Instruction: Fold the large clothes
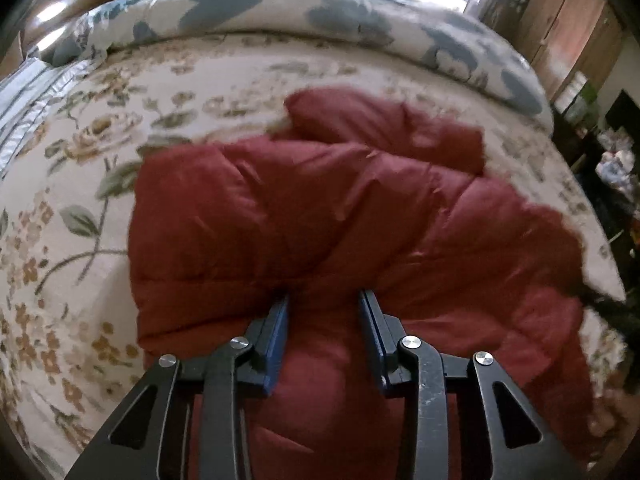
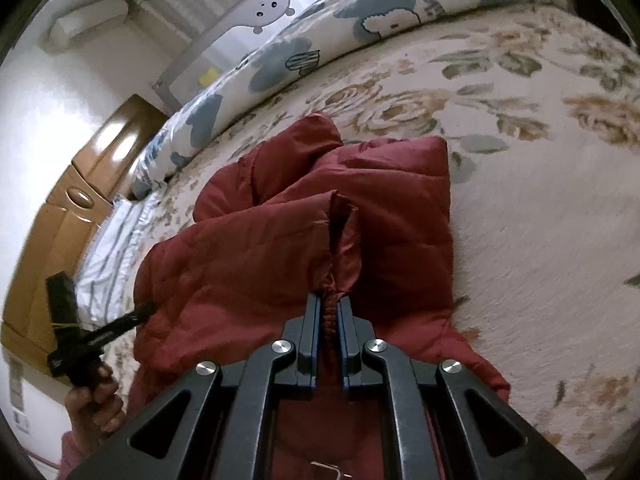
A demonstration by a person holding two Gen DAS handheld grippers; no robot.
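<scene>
A dark red padded jacket [image 1: 320, 208] lies bunched on a floral bedspread [image 1: 80, 152]. My left gripper [image 1: 325, 300] has its jaws partly open with a thick fold of the jacket bulging between them. In the right wrist view the jacket [image 2: 280, 248] lies partly folded, a sleeve or edge on top. My right gripper [image 2: 329, 300] is shut on a gathered cuff or hem of the jacket. The left gripper [image 2: 96, 336], held in a hand, shows at the jacket's left edge in the right wrist view.
A rolled white and blue patterned quilt [image 1: 360, 20] lies along the far side of the bed. A striped pillow [image 2: 108, 256] sits by the wooden headboard [image 2: 60, 232]. A wooden wardrobe [image 1: 568, 40] and clutter stand off the bed's right side.
</scene>
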